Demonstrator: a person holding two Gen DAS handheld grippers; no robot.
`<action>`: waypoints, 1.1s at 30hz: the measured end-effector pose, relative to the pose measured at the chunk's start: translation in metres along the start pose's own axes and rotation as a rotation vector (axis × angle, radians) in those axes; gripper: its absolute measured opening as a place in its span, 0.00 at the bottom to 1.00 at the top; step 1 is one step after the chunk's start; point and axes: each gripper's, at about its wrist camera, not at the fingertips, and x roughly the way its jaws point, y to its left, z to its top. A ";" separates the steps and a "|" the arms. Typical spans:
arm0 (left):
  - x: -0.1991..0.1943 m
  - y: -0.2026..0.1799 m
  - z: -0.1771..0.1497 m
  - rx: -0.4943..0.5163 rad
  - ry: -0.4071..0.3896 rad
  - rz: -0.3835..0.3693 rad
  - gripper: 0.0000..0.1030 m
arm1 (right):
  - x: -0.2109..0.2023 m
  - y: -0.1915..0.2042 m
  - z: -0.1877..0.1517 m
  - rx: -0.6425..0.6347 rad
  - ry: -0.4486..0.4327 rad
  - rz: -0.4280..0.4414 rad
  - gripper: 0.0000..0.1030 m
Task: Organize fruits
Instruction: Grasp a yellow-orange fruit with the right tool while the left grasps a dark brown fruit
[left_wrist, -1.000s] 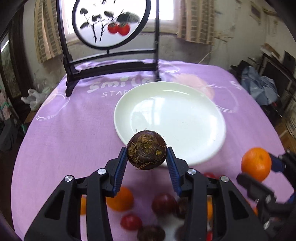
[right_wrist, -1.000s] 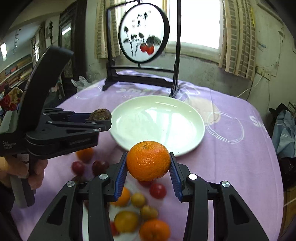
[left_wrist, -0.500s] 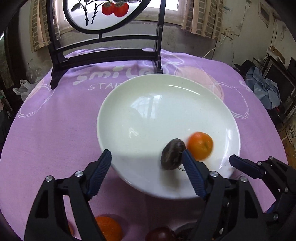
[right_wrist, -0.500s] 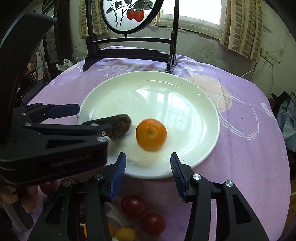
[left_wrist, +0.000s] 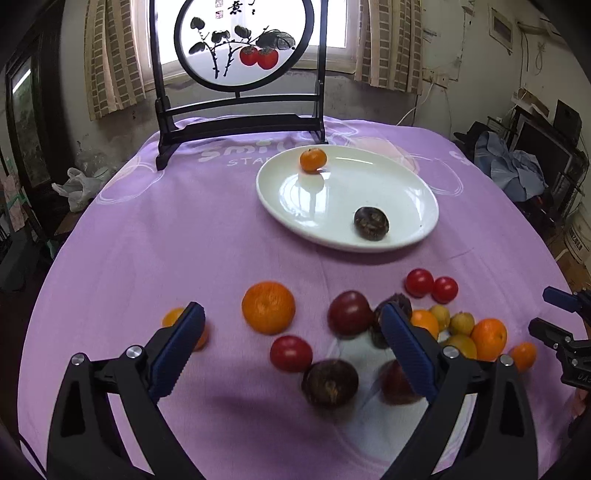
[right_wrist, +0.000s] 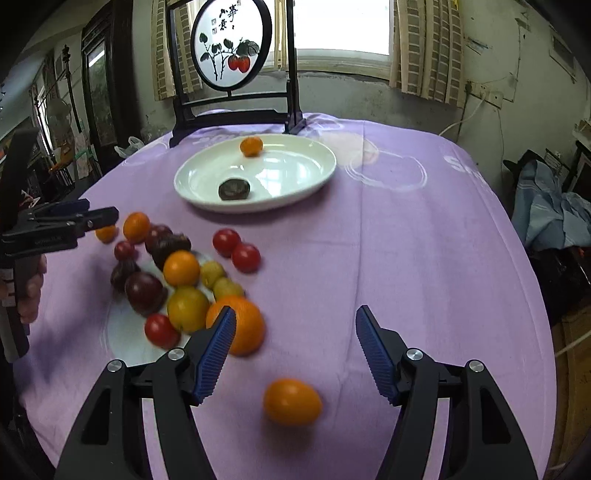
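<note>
Both claws have pulled back from the white plate (left_wrist: 424, 221), leaving the brown fruit (left_wrist: 371, 223) and the small orange (left_wrist: 313, 159) lying well apart on it. From the left wrist, a purple cloth (left_wrist: 166, 240) covers the round table, with a black stand holding a round picture (left_wrist: 243, 44) at the far end, before a window. The left claw (left_wrist: 291, 334) has just been opening; its jaws stand wide over loose fruit, gripping nothing, with a big orange (left_wrist: 268, 307) and a red tomato (left_wrist: 290, 353) between them on the cloth. From the right wrist, the same plate (right_wrist: 317, 177) sits far off. The right claw (right_wrist: 295, 338) has just been opening too and holds nothing; an orange fruit (right_wrist: 291, 401) lies on the cloth between its fingers.
</note>
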 end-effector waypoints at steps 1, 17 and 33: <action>-0.004 0.001 -0.008 -0.006 -0.001 0.001 0.92 | -0.002 -0.001 -0.011 0.002 0.012 -0.005 0.66; -0.013 0.001 -0.078 -0.032 0.082 -0.026 0.92 | 0.011 0.009 -0.051 0.038 0.080 0.000 0.66; 0.000 -0.002 -0.074 -0.045 0.123 -0.031 0.92 | 0.008 0.019 -0.048 0.049 0.069 0.047 0.38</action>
